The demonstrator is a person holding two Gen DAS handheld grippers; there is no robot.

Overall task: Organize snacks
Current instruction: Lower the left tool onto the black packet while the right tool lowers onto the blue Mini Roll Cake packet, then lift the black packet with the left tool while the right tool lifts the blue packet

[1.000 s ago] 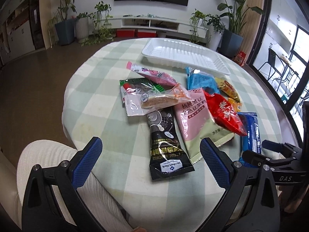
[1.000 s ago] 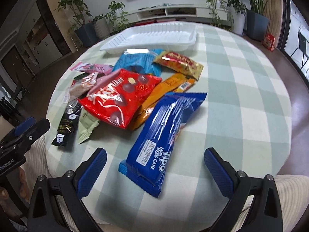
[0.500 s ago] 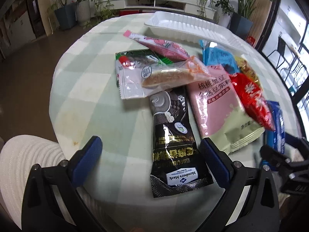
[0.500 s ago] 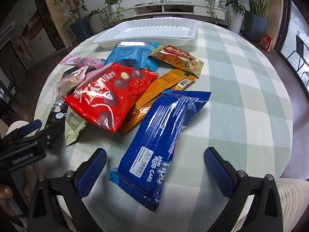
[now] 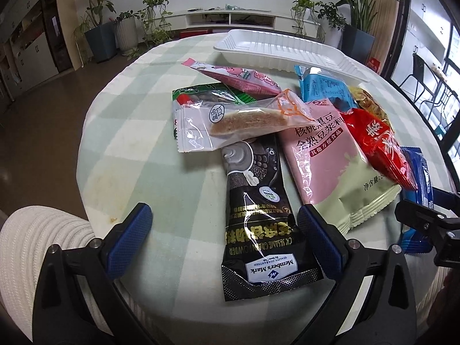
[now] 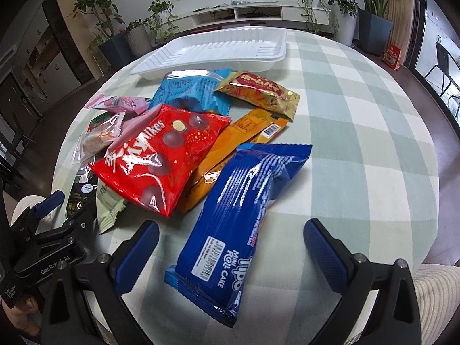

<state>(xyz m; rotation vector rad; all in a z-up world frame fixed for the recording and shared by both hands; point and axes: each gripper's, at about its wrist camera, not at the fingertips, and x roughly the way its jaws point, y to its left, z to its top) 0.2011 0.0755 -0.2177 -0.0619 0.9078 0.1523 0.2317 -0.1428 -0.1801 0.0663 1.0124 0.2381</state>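
Note:
Several snack packets lie piled on a round checked table point(image 5: 129, 132). My left gripper point(image 5: 227, 234) is open, its fingers either side of the near end of a black sesame powder packet point(image 5: 258, 215). A clear bread packet point(image 5: 238, 120) and a pink soy packet point(image 5: 325, 155) lie beyond it. My right gripper point(image 6: 230, 248) is open around the near end of a blue roll cake packet point(image 6: 244, 207). A red chocolate bag point(image 6: 161, 155), an orange packet point(image 6: 230, 143), a gold packet point(image 6: 261, 92) and a light blue packet point(image 6: 189, 89) lie behind. A white tray point(image 6: 218, 49) stands empty at the far edge; it also shows in the left wrist view point(image 5: 287, 49).
Potted plants point(image 5: 97, 37) and a TV shelf point(image 5: 230, 20) stand beyond the table. My knees are at the near table edge point(image 5: 43, 244). The right half of the cloth point(image 6: 359, 115) is bare.
Both grippers have moved forward and lower towards the packets. The black packet now lies between my left fingers and the blue packet between my right fingers. Both stay open.

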